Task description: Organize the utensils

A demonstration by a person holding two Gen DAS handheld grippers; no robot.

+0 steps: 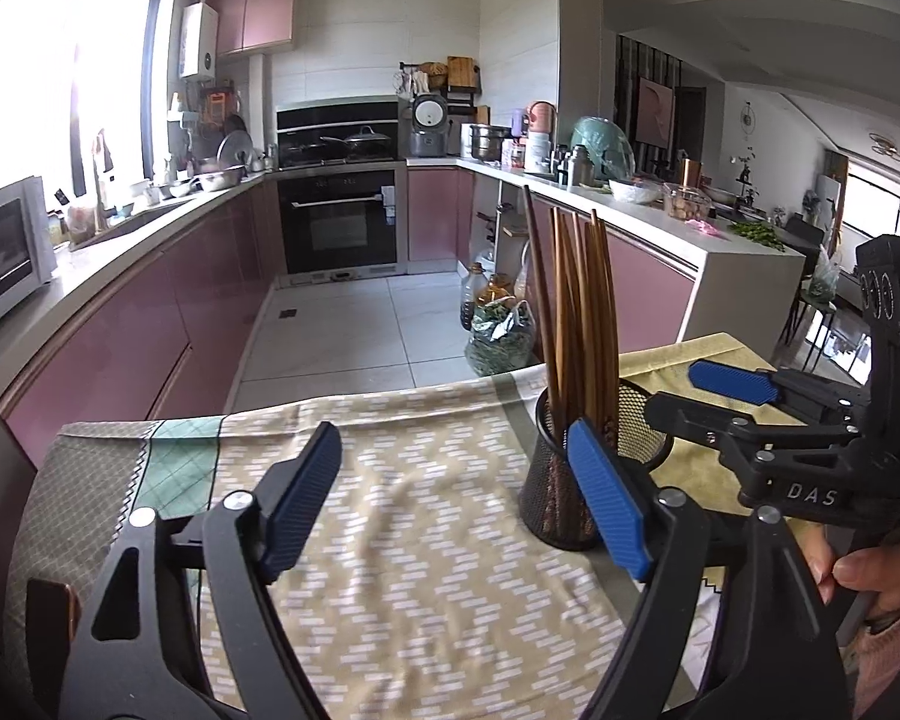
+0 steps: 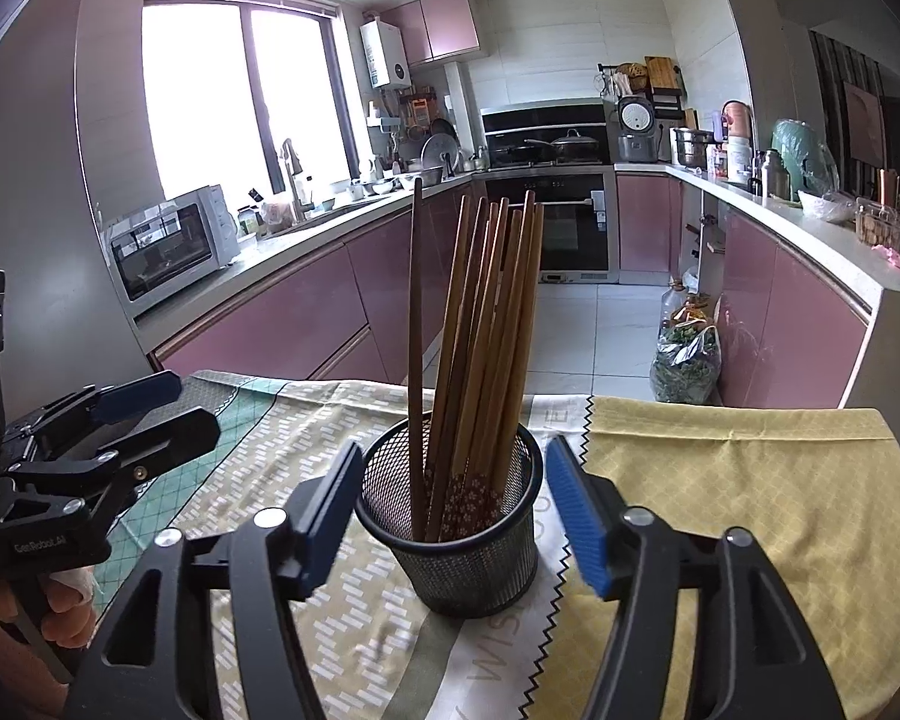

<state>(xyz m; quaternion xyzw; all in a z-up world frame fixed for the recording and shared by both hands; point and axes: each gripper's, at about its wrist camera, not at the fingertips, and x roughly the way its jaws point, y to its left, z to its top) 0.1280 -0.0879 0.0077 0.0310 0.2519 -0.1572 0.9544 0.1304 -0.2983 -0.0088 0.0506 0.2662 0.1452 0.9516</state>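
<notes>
A mesh cup is seen at lower centre of the right wrist view, upright on the cloth-covered desk, with chopsticks standing in it, fanned and leaning. The right gripper is held with jaws released, one pad on each side of the cup, neither touching it. The left gripper is likewise spread, nothing between its jaws; the cup lies at lower right of its view.
</notes>
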